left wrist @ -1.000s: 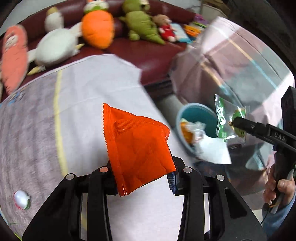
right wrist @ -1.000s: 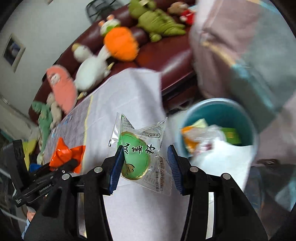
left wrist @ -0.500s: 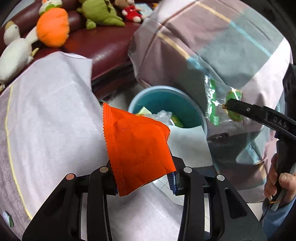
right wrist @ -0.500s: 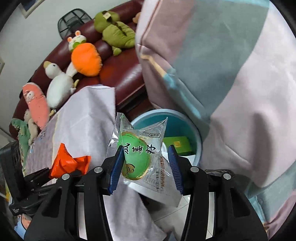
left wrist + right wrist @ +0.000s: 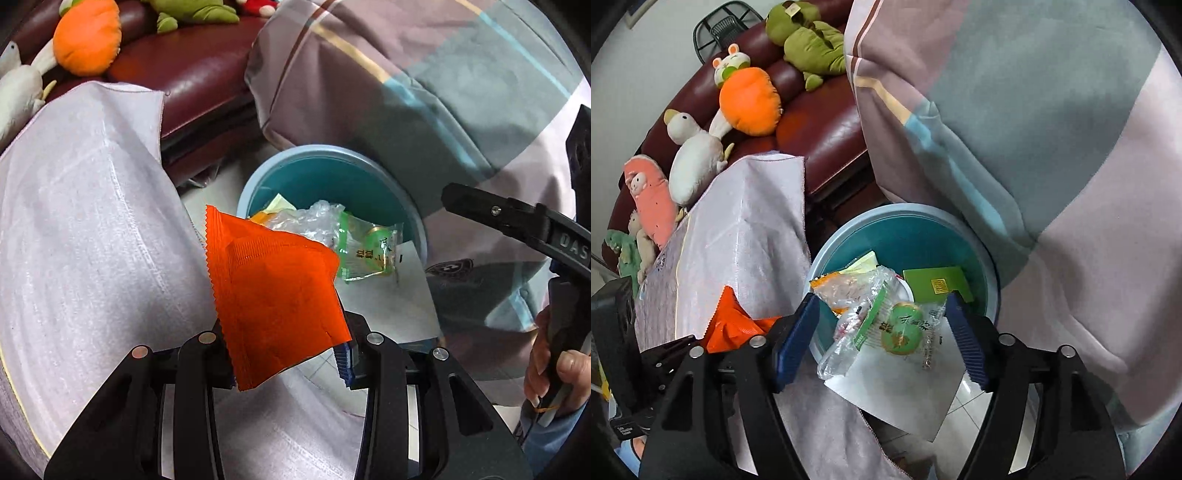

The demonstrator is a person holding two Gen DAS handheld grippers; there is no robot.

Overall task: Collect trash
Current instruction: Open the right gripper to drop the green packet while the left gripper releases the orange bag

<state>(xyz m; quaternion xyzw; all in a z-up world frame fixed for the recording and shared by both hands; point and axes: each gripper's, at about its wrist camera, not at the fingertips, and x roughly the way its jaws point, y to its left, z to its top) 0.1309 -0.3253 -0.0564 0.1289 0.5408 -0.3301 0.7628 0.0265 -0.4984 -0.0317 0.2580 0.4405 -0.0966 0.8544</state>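
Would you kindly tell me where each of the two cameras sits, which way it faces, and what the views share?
Left wrist: on the left hand-held gripper, looking down along its fingers at the orange wrapper it grips; the right hand shows.
Right wrist: on the right hand-held gripper, jaws open, looking down into the teal bin at a green snack packet.
Shared: bin, packet, wrapper, white cloth, sofa.

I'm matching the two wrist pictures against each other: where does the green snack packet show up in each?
Left wrist: green snack packet right of centre, lying on the trash at the near rim of the blue bin.
Right wrist: green snack packet low centre, between the open right gripper fingers.
Shared landmark: the blue bin.
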